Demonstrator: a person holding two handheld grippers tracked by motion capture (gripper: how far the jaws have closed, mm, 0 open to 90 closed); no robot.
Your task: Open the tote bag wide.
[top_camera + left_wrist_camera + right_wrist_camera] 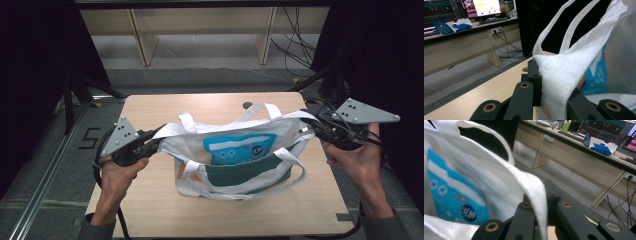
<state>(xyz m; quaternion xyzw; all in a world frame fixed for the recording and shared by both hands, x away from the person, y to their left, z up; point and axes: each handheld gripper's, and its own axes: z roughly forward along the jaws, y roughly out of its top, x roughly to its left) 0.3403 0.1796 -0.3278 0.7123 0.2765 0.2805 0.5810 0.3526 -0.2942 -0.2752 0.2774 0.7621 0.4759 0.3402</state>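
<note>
Toward the table's (150,102) left edge, the left gripper (152,142) is pinching the white tote bag's (280,131) rim, fingers (534,77) clamped on cloth. At the table's middle the bag is sagging, soft and light-looking, a blue packet (240,147) inside. Toward the right edge, the right gripper (312,127) is clamping the opposite rim; the hems seem the surest hold.
</note>
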